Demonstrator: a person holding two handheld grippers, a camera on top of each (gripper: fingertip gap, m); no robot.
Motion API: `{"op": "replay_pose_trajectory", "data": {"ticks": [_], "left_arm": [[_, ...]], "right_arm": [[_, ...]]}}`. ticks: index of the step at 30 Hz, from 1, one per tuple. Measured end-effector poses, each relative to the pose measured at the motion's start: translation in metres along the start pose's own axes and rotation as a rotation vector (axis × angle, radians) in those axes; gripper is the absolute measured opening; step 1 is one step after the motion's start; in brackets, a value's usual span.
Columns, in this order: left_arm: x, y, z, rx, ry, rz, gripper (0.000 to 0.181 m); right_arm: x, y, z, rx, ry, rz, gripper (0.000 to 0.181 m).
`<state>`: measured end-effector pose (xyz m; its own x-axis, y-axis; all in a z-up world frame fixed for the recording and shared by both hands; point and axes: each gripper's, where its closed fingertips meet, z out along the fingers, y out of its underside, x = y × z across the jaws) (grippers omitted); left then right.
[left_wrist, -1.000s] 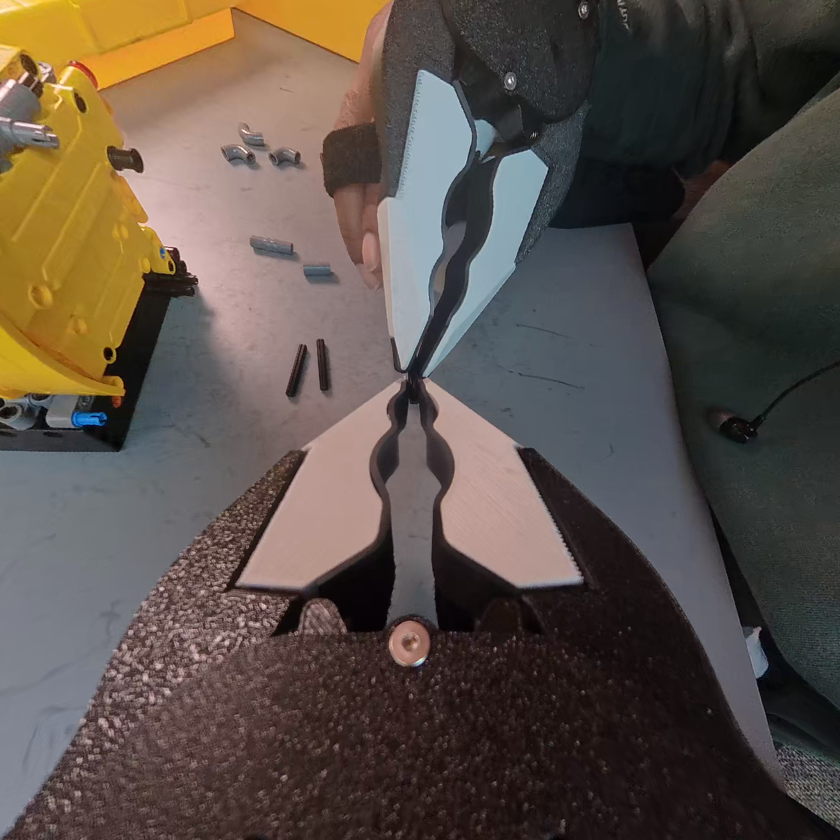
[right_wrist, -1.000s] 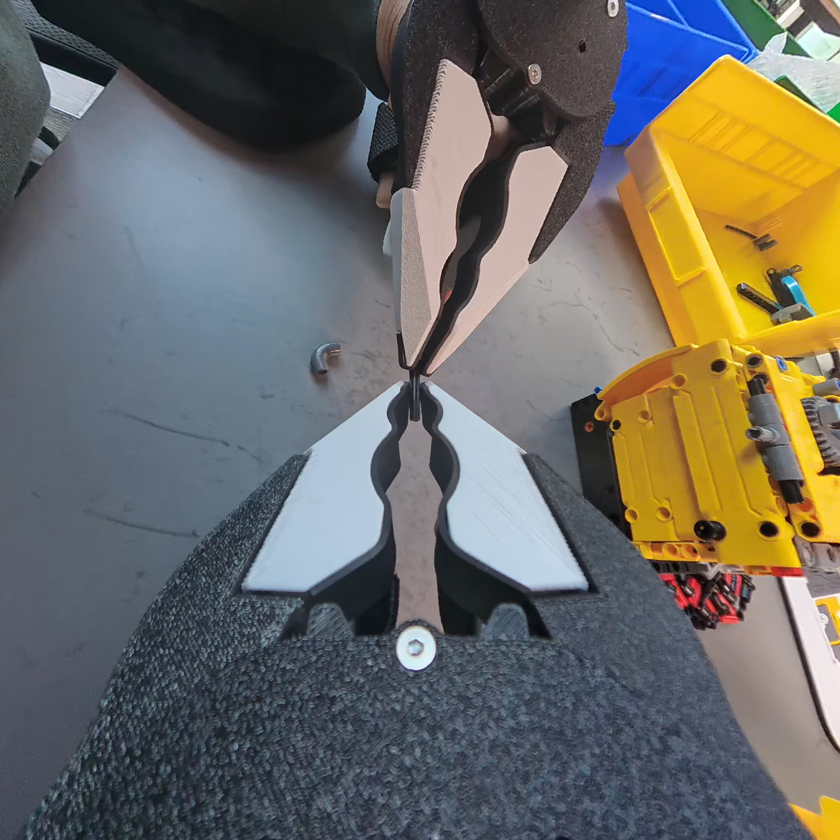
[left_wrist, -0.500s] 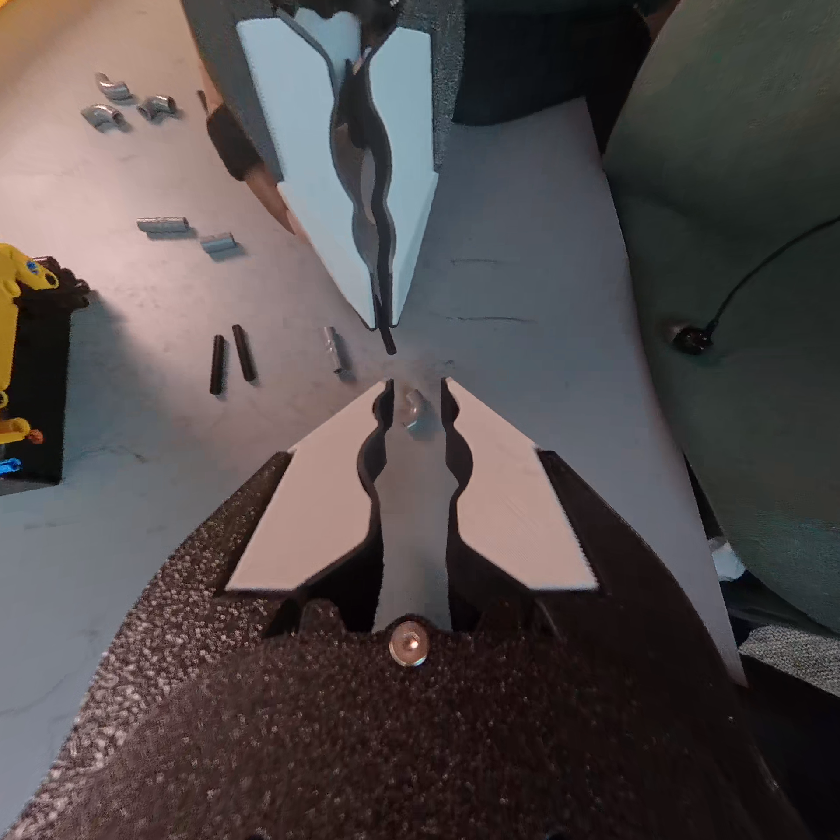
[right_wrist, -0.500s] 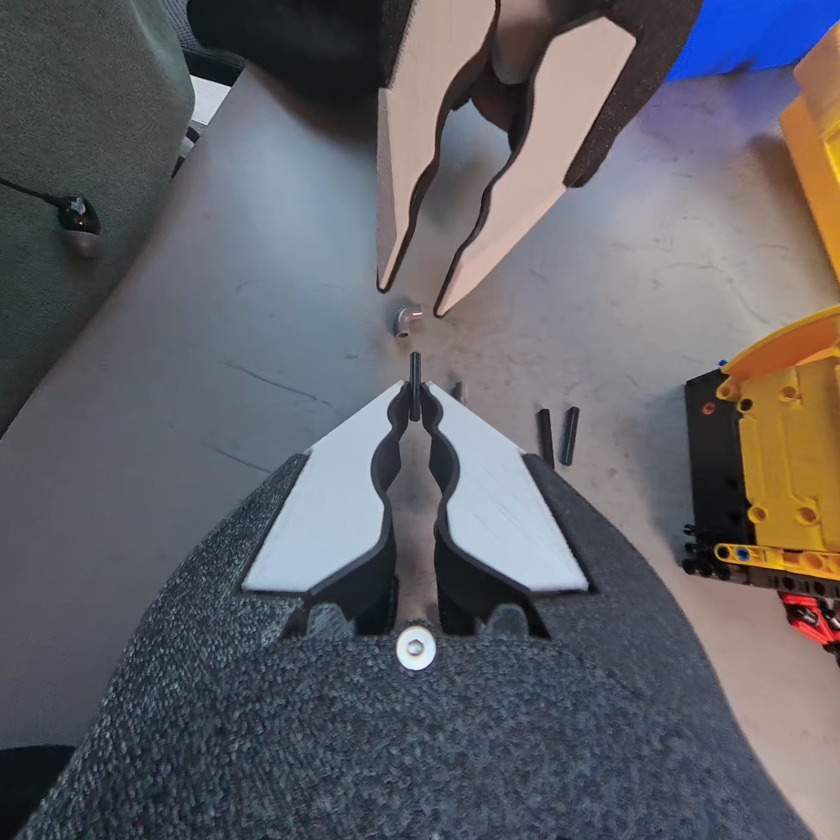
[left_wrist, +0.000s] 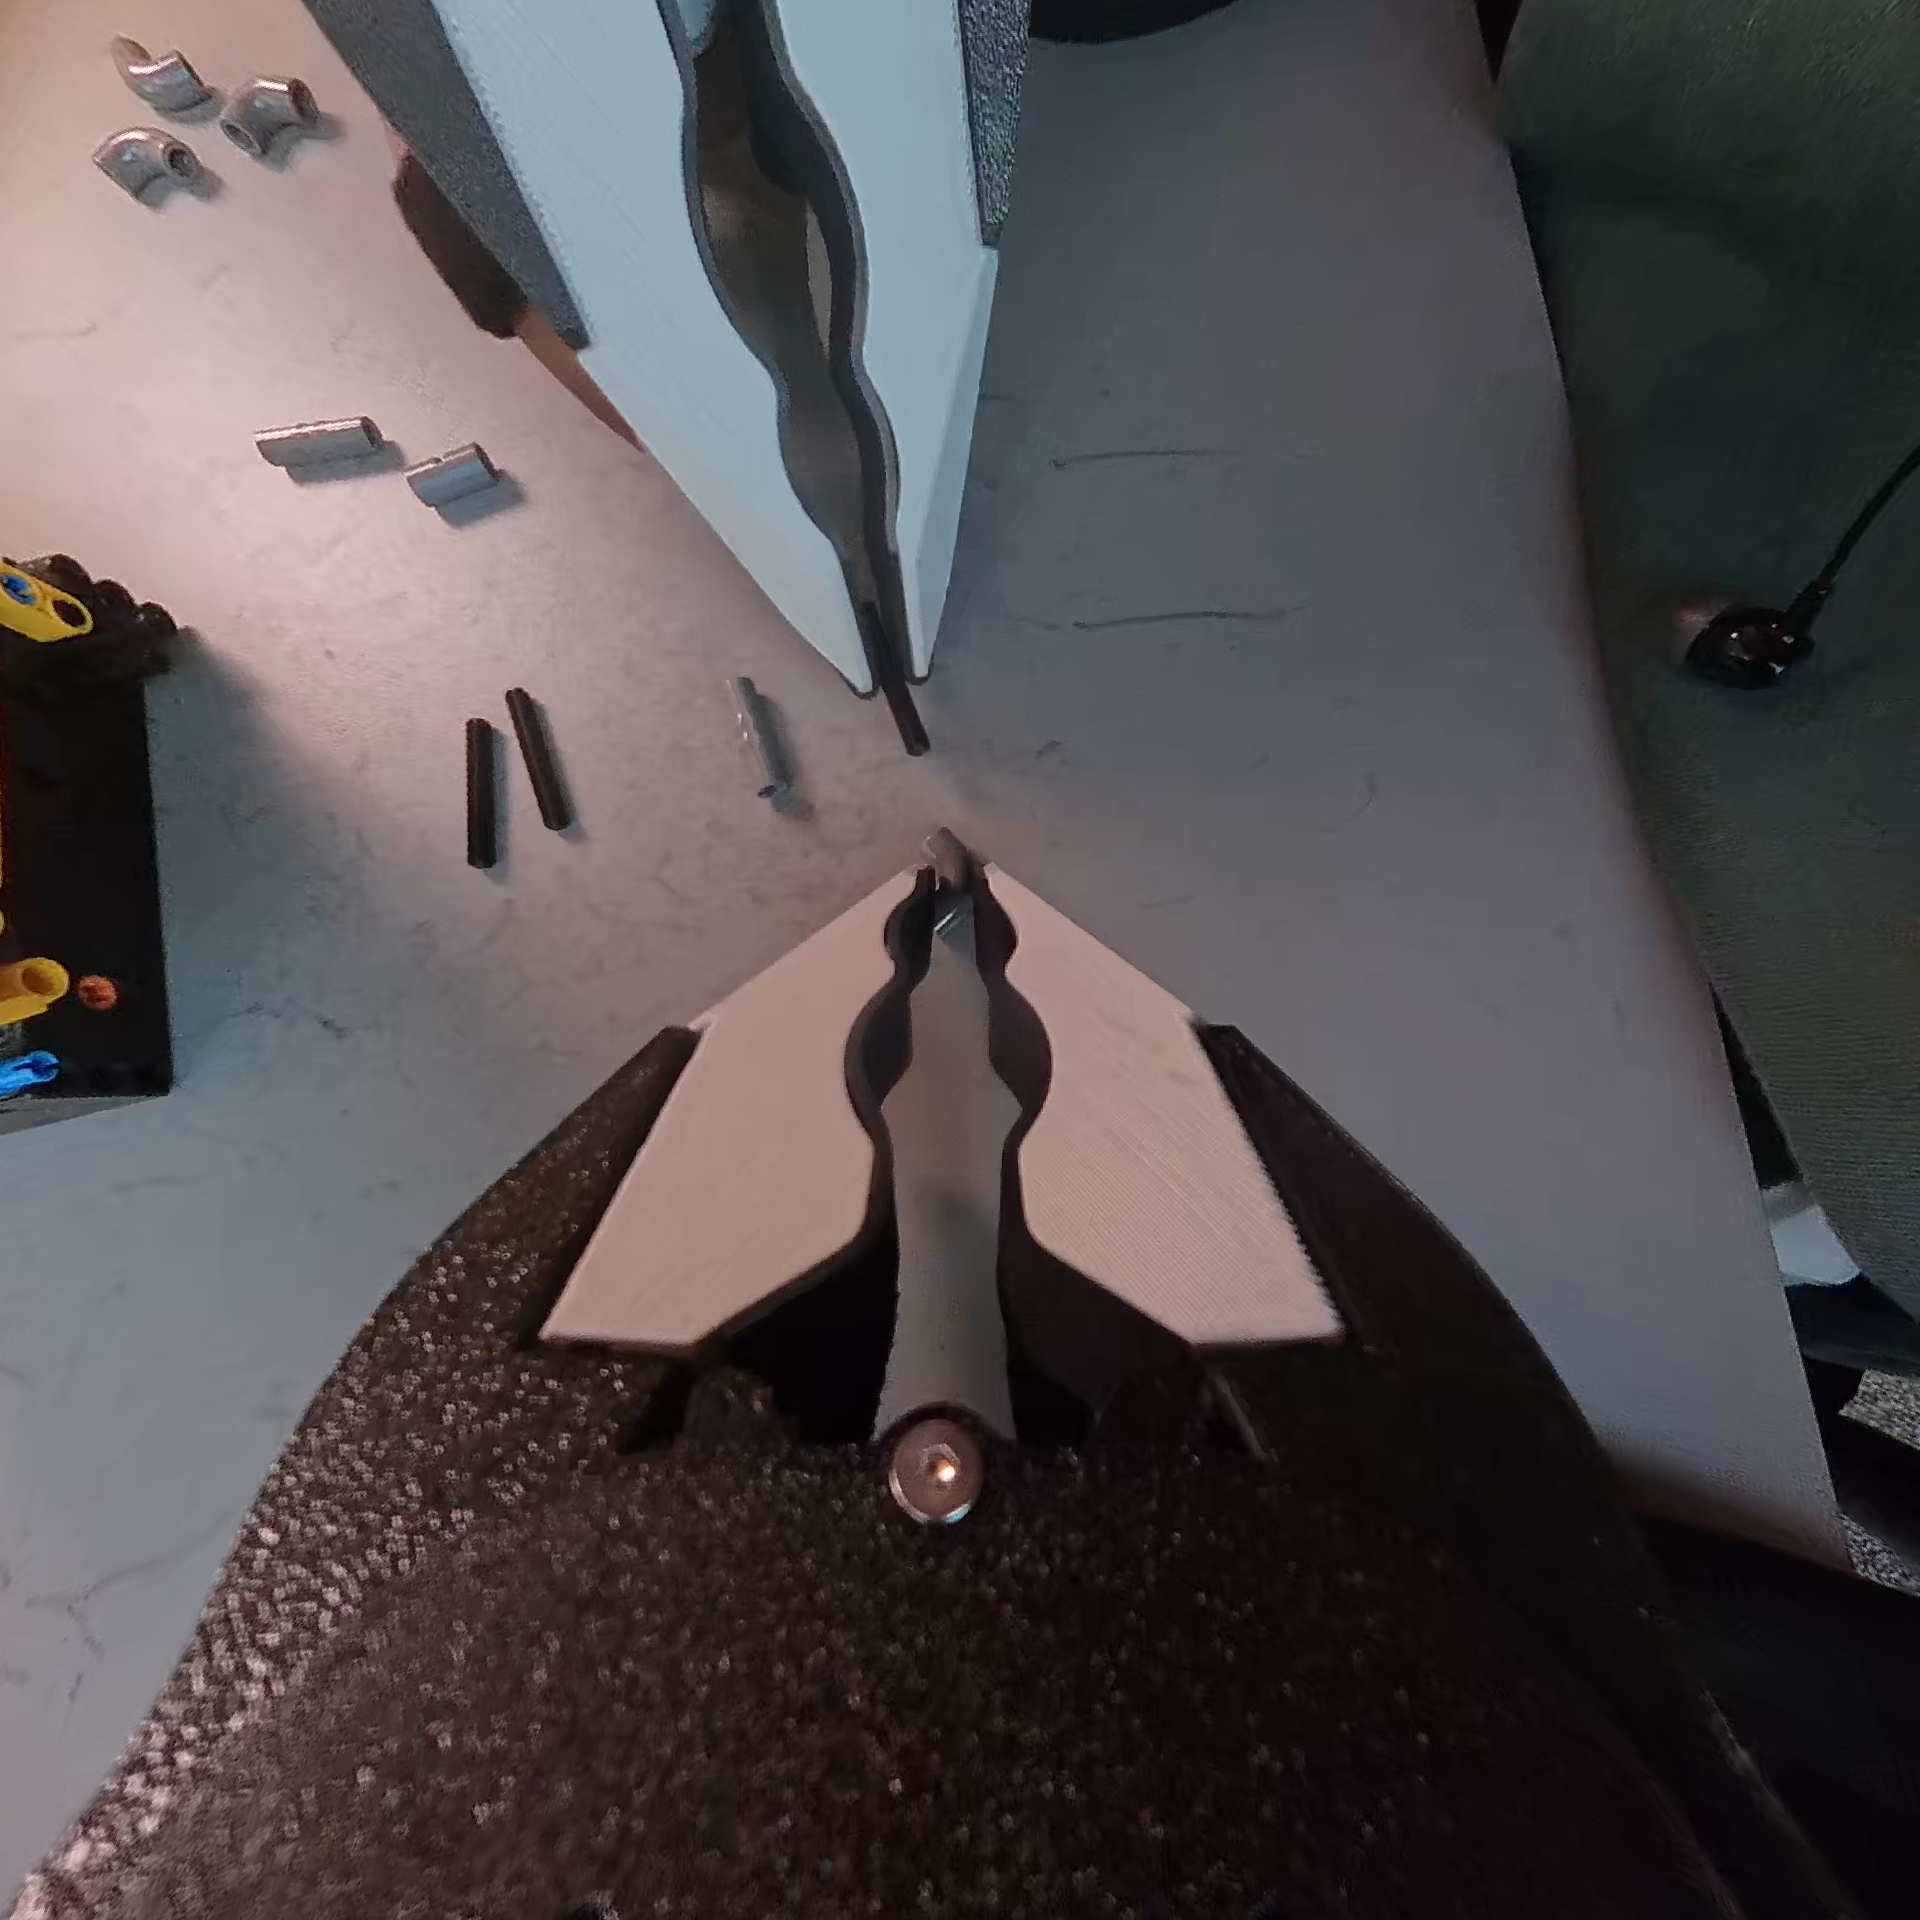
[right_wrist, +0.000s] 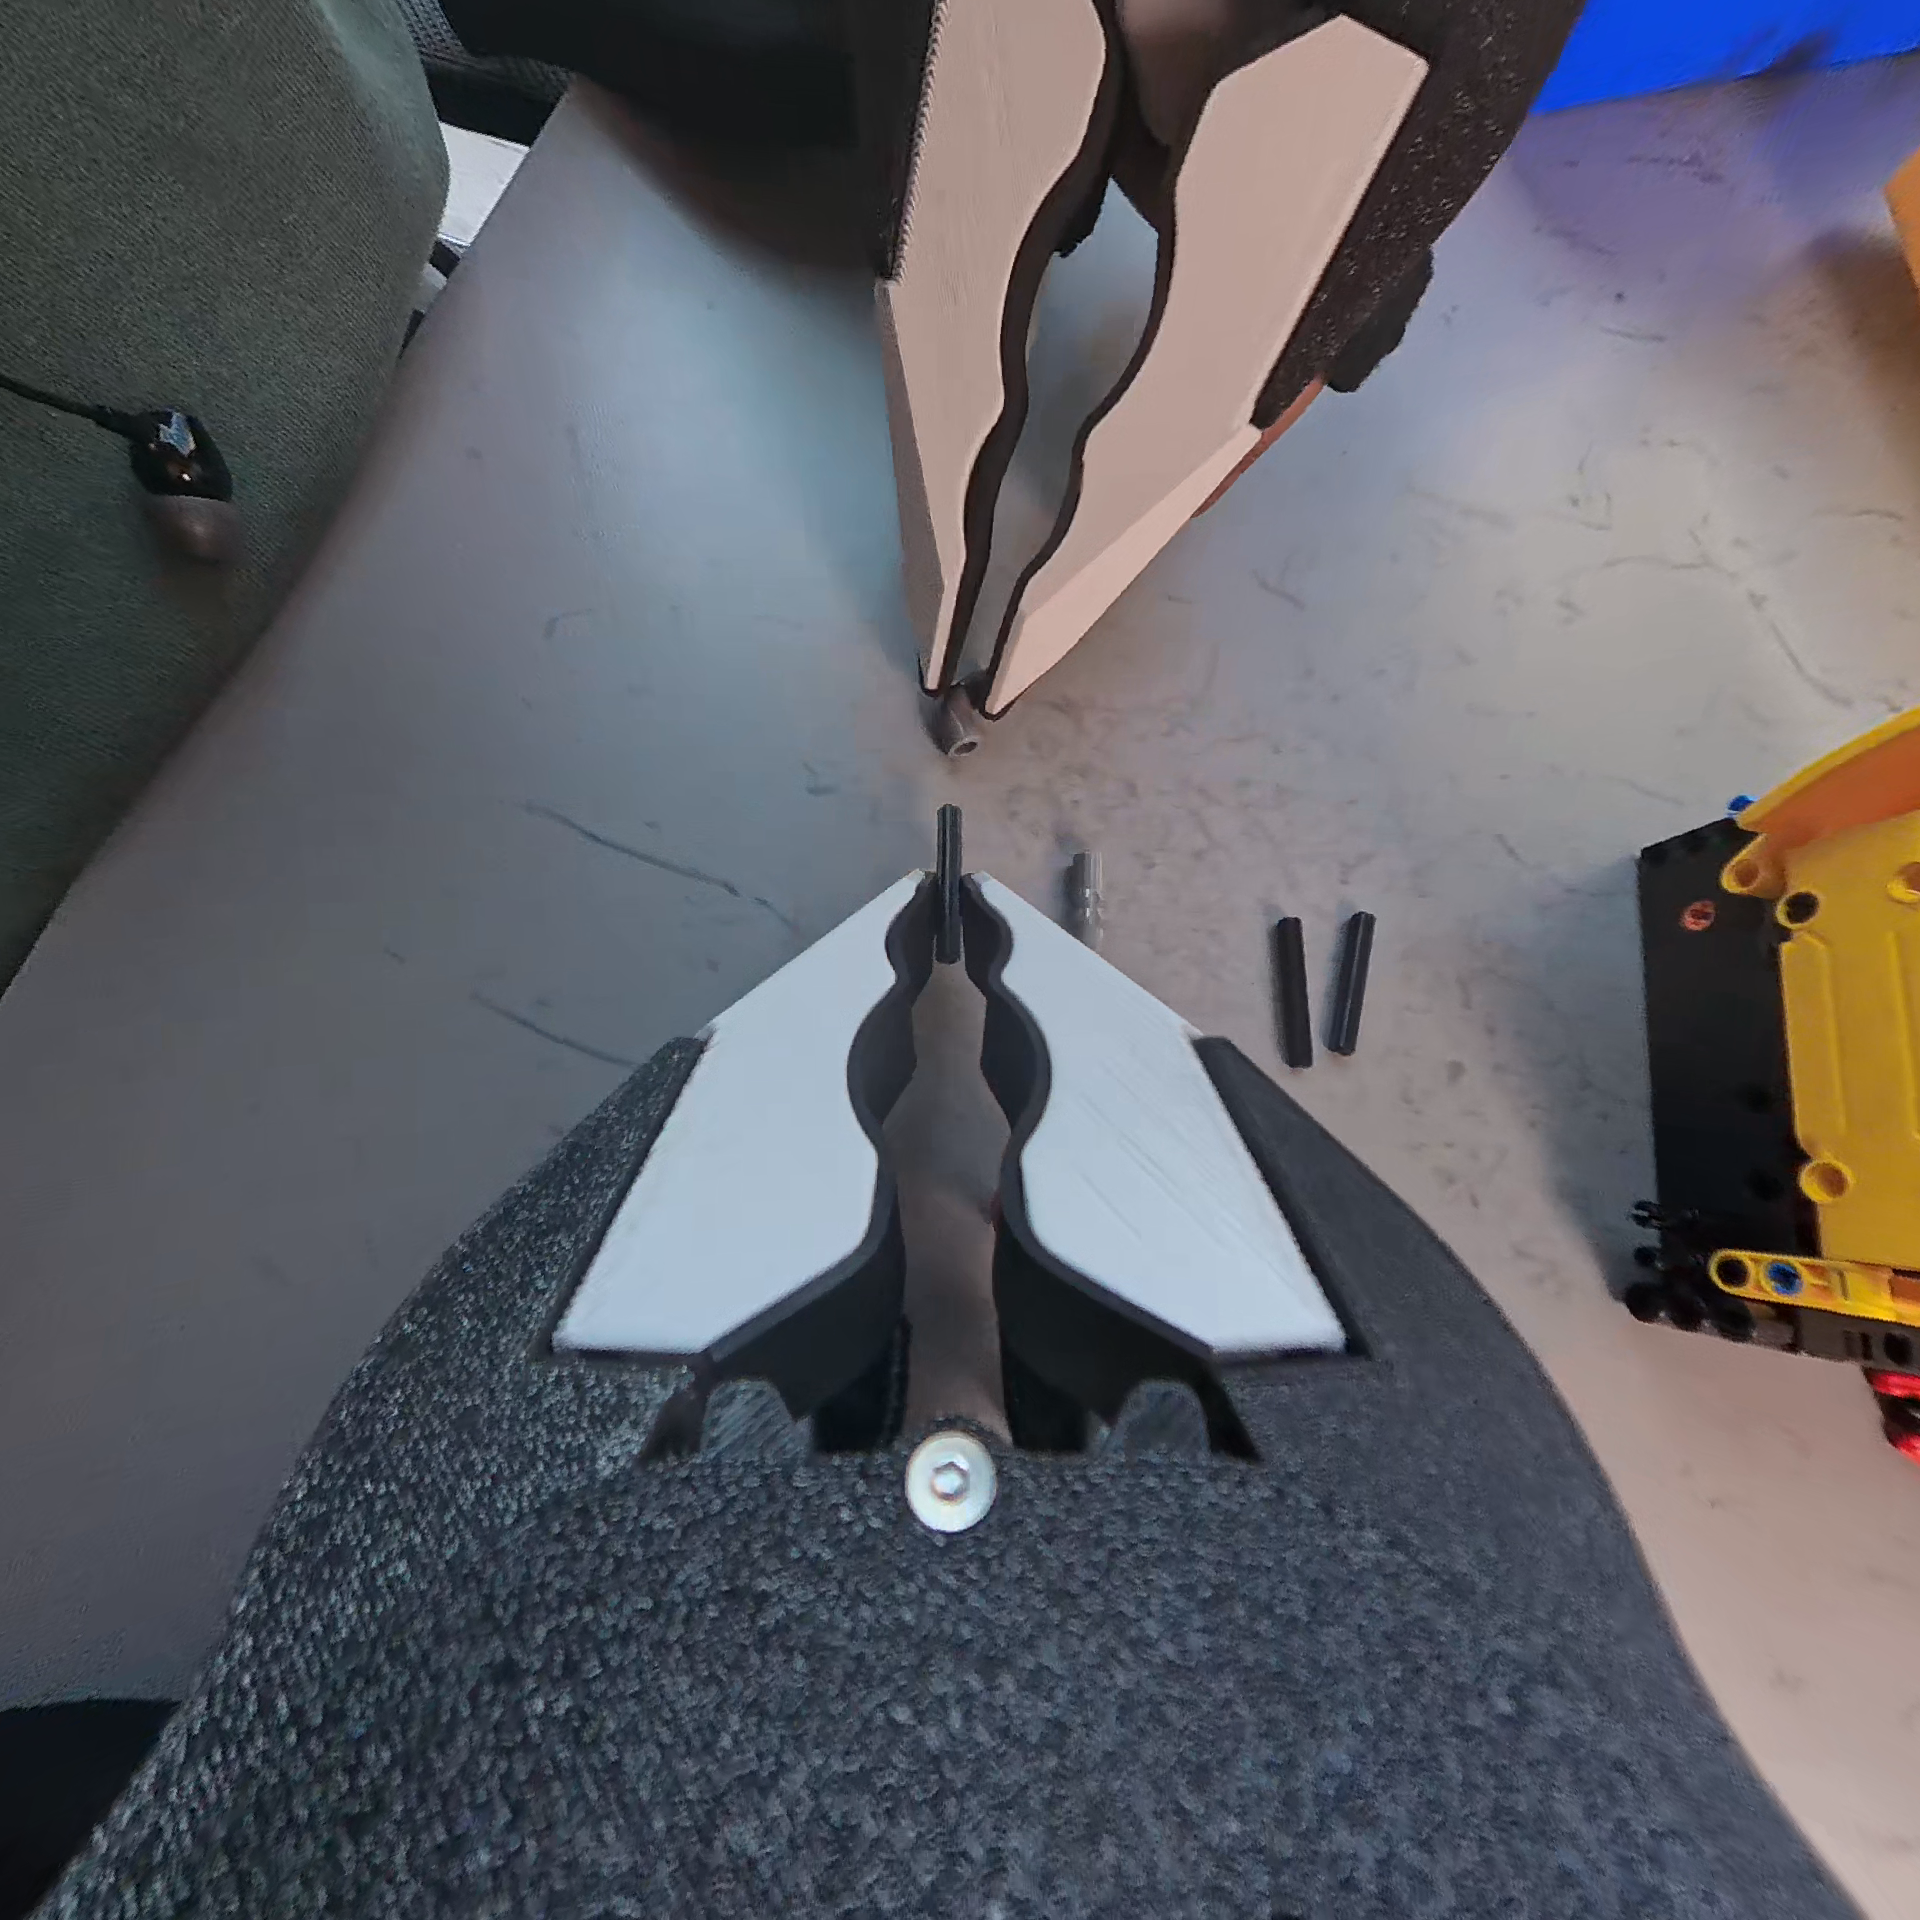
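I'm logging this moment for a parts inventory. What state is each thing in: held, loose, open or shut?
Left claw: shut on the grey elbow connector.
Right claw: shut on a black axle, which sticks out past the tips.
Two black axles: loose on the table, side by side.
Grey pin: loose.
Three grey elbows: loose.
Yellow brick model: standing, untouched.

Both cams ride on the grippers, looking steeply down at the grey table (left_wrist: 1247, 727) from close up. They face each other, so both catch the two black rods (right_wrist: 1320, 987) in the middle.
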<state>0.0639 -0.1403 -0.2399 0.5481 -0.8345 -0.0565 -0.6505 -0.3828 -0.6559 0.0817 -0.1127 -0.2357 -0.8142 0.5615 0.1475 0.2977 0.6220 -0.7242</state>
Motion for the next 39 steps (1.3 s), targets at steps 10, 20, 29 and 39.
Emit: {"op": "replay_pose_trajectory", "data": {"ticks": [10,20,29,39], "left_arm": [[0.002,0.000,0.006,-0.008,0.014,-0.004,0.009],[0.004,-0.019,0.002,0.150,0.030,0.092,0.007],[0.006,-0.030,-0.002,0.251,0.056,0.105,0.007],[0.006,-0.041,-0.013,0.337,0.070,0.088,0.007]], "right_arm": [[0.000,0.001,0.000,-0.015,0.013,-0.009,0.004],[-0.004,-0.011,-0.007,0.064,-0.018,0.004,0.004],[-0.006,-0.012,-0.009,0.062,-0.018,-0.006,0.004],[-0.004,-0.022,-0.018,0.121,-0.009,0.002,0.004]]}}
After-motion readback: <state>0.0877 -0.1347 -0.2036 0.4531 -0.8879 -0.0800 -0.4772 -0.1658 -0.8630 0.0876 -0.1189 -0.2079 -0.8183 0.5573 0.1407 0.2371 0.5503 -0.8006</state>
